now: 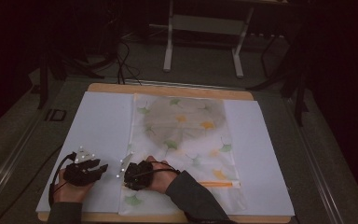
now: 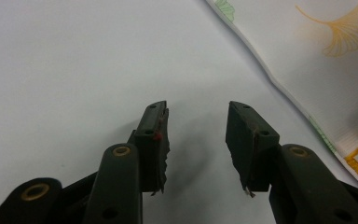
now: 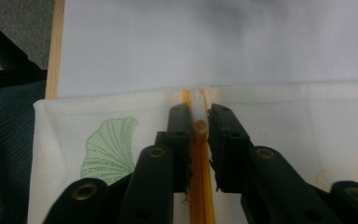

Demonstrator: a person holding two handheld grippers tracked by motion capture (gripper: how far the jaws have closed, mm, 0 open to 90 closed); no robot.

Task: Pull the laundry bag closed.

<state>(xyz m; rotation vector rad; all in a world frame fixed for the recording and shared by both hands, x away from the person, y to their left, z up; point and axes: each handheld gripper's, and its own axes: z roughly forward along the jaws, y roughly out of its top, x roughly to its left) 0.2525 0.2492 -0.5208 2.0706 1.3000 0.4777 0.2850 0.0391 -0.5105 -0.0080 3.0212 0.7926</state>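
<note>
Dark floor and a white table frame lie beyond a wooden table (image 1: 168,90) laid with a white sheet (image 1: 98,126), on which a translucent mesh bag (image 1: 186,140) printed with green and yellow leaves is spread flat; something round and grey is seen dimly through its far half. Along the bag's near part an orange zipper (image 1: 219,184) is laid crosswise, and at its left end the white slider (image 3: 199,116) is found. The right gripper (image 3: 199,122) is brought onto that slider, reached across toward the bag's left edge; its jaws are set close on either side of the white tab and appear to be pressing it, so the slider is judged to be pinched, though full contact cannot be made out for certain. The left gripper (image 2: 196,135) is held over bare sheet just left of the bag's edge, its jaws spread wide with nothing between them. The step in hand is judged to be the seizing of the slider so that the bag can be zipped or unzipped. For the next move, a firm pinch must be kept and the slider drawn straight along the orange track toward the right, while the bag's left edge is best pinned or gripped by the left gripper, lest the light mesh be dragged along and bunched.
</note>
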